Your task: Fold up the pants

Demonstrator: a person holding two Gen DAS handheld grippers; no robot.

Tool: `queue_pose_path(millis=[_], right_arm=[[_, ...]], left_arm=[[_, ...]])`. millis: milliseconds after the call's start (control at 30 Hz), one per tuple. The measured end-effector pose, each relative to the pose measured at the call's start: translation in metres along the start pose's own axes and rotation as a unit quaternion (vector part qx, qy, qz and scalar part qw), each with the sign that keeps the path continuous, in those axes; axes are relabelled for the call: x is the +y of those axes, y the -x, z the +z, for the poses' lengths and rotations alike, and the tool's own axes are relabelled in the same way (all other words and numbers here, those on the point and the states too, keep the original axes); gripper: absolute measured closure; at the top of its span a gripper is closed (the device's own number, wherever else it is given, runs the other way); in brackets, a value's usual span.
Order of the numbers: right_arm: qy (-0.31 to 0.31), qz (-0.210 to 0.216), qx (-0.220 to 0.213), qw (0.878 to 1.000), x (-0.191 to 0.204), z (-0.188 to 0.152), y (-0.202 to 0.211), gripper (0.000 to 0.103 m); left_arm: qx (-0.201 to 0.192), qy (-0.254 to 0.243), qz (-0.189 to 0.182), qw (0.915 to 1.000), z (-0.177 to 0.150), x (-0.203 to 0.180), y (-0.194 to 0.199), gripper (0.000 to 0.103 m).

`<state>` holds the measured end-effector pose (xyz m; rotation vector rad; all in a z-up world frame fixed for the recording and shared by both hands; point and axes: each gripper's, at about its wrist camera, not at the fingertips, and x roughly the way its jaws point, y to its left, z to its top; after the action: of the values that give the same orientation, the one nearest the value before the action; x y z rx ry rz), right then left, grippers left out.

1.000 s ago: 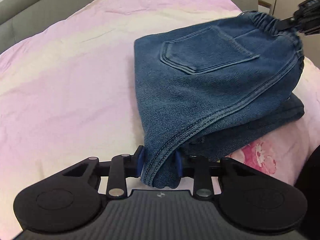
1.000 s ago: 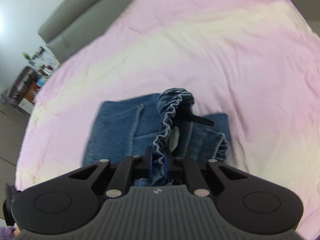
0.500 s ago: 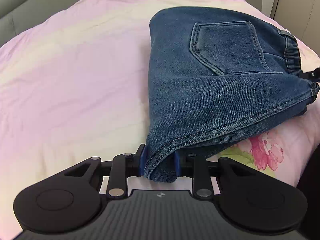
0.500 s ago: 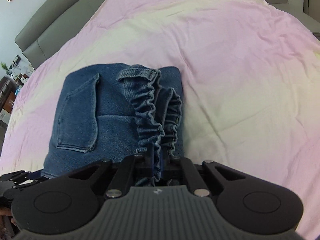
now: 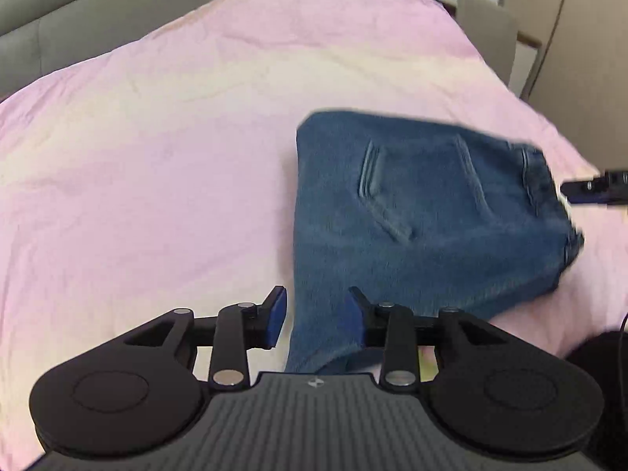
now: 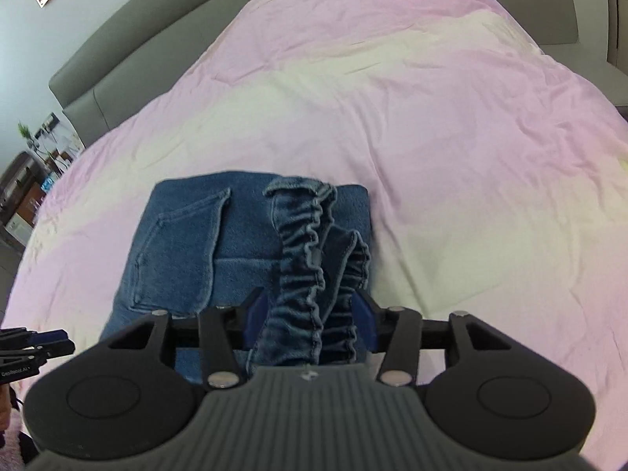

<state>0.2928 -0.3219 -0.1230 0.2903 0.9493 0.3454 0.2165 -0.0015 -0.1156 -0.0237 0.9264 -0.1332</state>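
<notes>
The folded blue denim pants (image 5: 424, 212) lie on the pink bedspread (image 5: 157, 157), back pocket up. My left gripper (image 5: 316, 316) is open; the pants' near corner lies loose between its blue pads. In the right wrist view the pants (image 6: 188, 243) lie flat with the gathered elastic waistband (image 6: 306, 255) running toward my right gripper (image 6: 310, 316), which is open with the waistband lying between its spread fingers. The right gripper's tip (image 5: 592, 190) shows at the pants' right edge in the left wrist view.
A grey upholstered headboard (image 6: 129, 62) runs behind the bed. A beige cabinet and chair (image 5: 522, 39) stand at the far right. A shelf with small items (image 6: 35, 165) stands at the left. The left gripper (image 6: 31, 349) shows at the lower left of the right wrist view.
Both grippers have opened and let go of the pants. The pants have dropped flat onto the bed, and the left gripper has drawn back a little.
</notes>
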Motion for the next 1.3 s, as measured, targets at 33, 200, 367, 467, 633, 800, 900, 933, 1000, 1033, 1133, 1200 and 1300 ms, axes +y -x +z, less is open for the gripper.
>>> queue_pose_path(millis=[33,200,367,467,633,800,900,933,1000,1033,1133,1200,1300], right_arm=[[-0.017,0.001,-0.004,1.0,-0.004,0.006,-0.003,0.047],[-0.134,0.045,0.02,0.99,-0.028,0.02,-0.033,0.035],[-0.213,0.081,0.038,0.973,-0.051,0.027,-0.07,0.035],[-0.192,0.099,0.029,0.976,-0.047,0.035,-0.069,0.07],[-0.112,0.117,-0.022,0.987,-0.039,0.043,-0.046,0.093],[-0.118,0.078,-0.003,0.99,-0.059,0.03,-0.067,0.097],[-0.082,0.06,-0.002,0.995,-0.048,0.031,-0.071,0.096],[-0.076,0.057,0.001,0.995,-0.045,0.034,-0.071,0.094],[-0.072,0.052,0.007,0.996,-0.042,0.038,-0.067,0.086],[-0.066,0.046,0.009,0.997,-0.04,0.04,-0.062,0.072],[-0.046,0.05,0.015,0.998,-0.035,0.038,-0.047,0.06],[-0.04,0.054,0.023,0.997,-0.035,0.033,-0.039,0.045],[-0.05,0.057,0.047,0.996,-0.038,0.028,-0.036,0.036]], left_arm=[[-0.002,0.006,0.0,1.0,0.006,-0.003,-0.003,0.06],[0.005,0.028,-0.01,0.9996,0.032,-0.013,-0.034,0.059],[0.019,0.031,-0.013,0.9993,0.036,-0.015,-0.049,0.059],[0.023,0.042,-0.018,0.9987,0.032,-0.013,-0.054,0.059],[0.029,0.057,-0.038,0.9972,0.026,-0.009,-0.062,0.059],[0.054,0.036,-0.024,0.9976,0.018,-0.016,-0.082,0.069],[0.074,0.026,-0.011,0.9969,0.015,-0.02,-0.094,0.069],[0.077,0.026,-0.005,0.9967,0.017,-0.022,-0.095,0.069],[0.077,0.009,0.006,0.997,0.019,-0.027,-0.091,0.069],[0.074,-0.004,0.011,0.9972,0.019,-0.03,-0.088,0.067],[0.071,-0.031,0.035,0.9964,0.022,-0.035,-0.079,0.047],[0.072,-0.034,0.038,0.9961,0.023,-0.033,-0.074,0.038],[0.08,-0.028,0.026,0.9961,0.023,-0.029,-0.07,0.031]])
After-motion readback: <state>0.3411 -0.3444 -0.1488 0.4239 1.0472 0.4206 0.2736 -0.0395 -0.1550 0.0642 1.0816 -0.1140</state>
